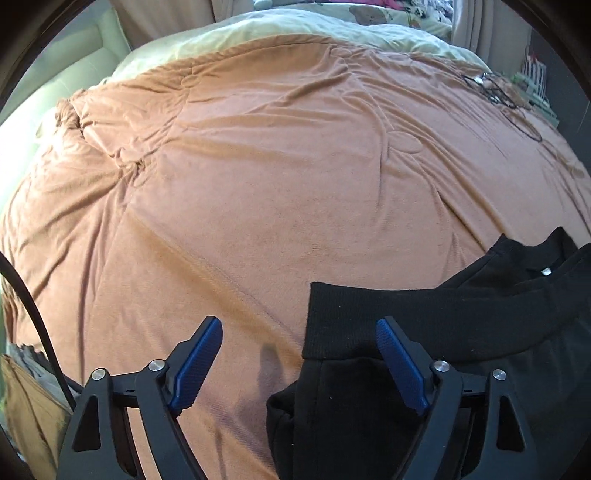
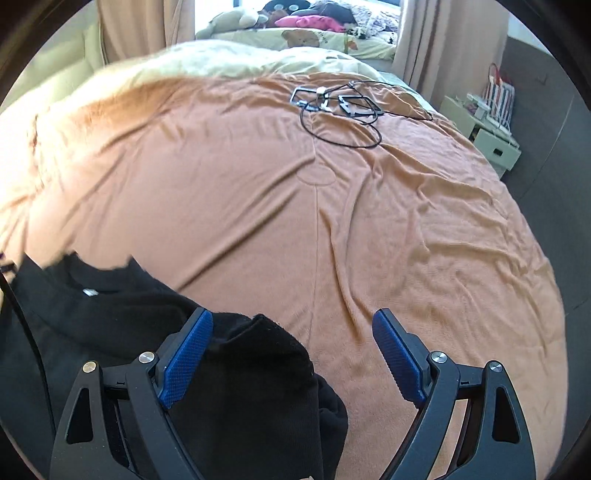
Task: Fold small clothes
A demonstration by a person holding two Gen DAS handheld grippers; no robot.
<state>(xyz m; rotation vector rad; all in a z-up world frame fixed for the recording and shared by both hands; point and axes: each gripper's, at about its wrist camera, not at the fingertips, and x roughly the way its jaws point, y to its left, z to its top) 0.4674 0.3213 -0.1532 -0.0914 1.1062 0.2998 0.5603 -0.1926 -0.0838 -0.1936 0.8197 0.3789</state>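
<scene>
A black sweatshirt [image 1: 461,314] lies on the orange bedspread [image 1: 258,177], with a sleeve folded across its body and its collar label facing up. In the left wrist view it fills the lower right; my left gripper [image 1: 299,354] is open, its jaws spread over the garment's left edge and holding nothing. In the right wrist view the sweatshirt [image 2: 110,325] fills the lower left. My right gripper [image 2: 291,350] is open over the garment's right edge, with a sleeve cuff [image 2: 266,354] between the jaws but not clamped.
A black cable with small black frames [image 2: 336,103] lies on the far part of the bedspread [image 2: 332,221]. Pale yellow bedding and stuffed toys [image 2: 295,33] sit at the head. A white cabinet [image 2: 487,133] stands right of the bed.
</scene>
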